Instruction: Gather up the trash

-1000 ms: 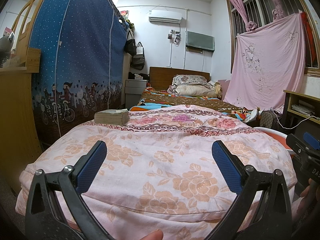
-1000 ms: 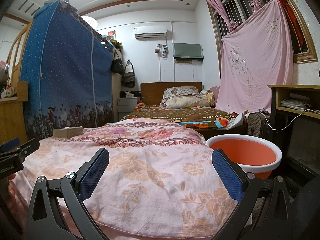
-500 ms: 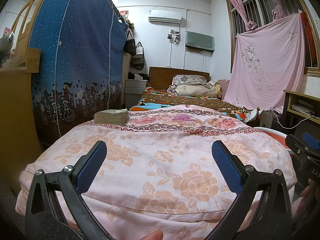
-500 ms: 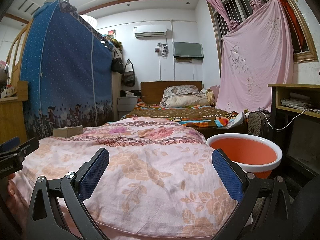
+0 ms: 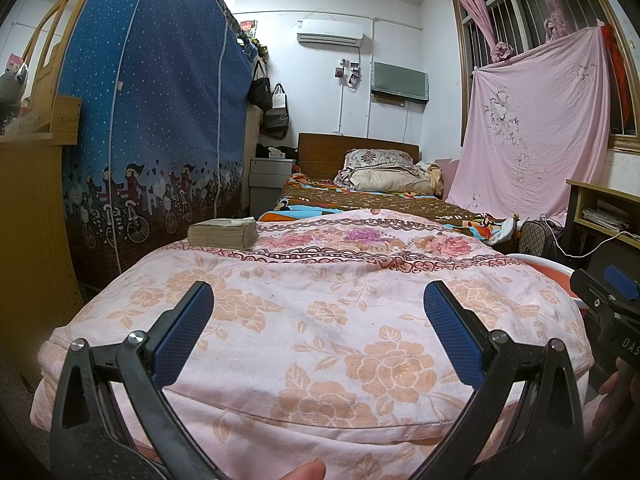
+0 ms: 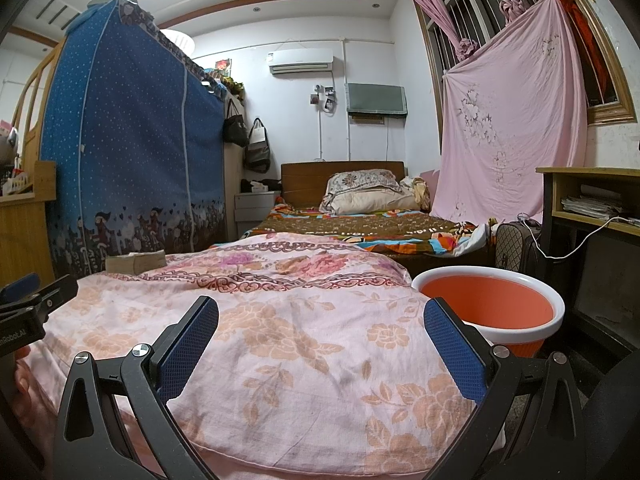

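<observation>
My left gripper [image 5: 318, 312] is open and empty, held above the near end of a pink floral quilt [image 5: 320, 320]. My right gripper [image 6: 321, 326] is open and empty over the same quilt [image 6: 280, 320]. An orange basin with a white rim [image 6: 490, 308] stands on the floor to the right of the quilt; only its rim [image 5: 536, 260] shows in the left wrist view. A brown paper block [image 5: 223, 233] lies at the quilt's far left corner, also seen in the right wrist view [image 6: 136, 263]. No loose trash shows on the quilt.
A blue fabric wardrobe [image 5: 152, 120] stands along the left. A bed with pillows [image 6: 368, 216] lies beyond the quilt. A wooden desk [image 6: 592, 208] with a white cable is at the right, a wooden cabinet [image 5: 28, 240] at the left.
</observation>
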`<act>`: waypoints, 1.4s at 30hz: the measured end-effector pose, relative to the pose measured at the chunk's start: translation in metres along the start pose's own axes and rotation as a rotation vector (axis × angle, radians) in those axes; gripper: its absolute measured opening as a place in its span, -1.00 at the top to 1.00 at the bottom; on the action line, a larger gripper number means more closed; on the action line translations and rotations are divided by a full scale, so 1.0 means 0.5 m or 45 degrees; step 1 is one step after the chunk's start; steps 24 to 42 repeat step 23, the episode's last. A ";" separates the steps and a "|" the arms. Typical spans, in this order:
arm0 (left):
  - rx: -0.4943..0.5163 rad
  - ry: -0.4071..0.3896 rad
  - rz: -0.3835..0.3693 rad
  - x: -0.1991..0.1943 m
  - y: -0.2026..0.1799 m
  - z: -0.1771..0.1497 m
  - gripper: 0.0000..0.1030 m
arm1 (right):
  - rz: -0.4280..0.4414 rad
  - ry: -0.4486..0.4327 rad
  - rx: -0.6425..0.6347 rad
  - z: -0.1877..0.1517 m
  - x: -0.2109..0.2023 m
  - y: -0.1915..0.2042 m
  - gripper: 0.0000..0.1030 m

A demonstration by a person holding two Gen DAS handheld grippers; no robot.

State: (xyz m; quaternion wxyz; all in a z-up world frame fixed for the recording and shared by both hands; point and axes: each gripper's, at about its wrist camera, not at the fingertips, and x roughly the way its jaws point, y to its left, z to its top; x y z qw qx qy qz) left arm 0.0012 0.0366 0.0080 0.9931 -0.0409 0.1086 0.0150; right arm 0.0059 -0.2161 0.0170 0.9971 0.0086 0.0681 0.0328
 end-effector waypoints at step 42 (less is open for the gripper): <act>-0.004 0.023 0.022 0.008 0.013 -0.004 -0.78 | 0.001 0.009 -0.003 -0.012 -0.010 0.005 -1.00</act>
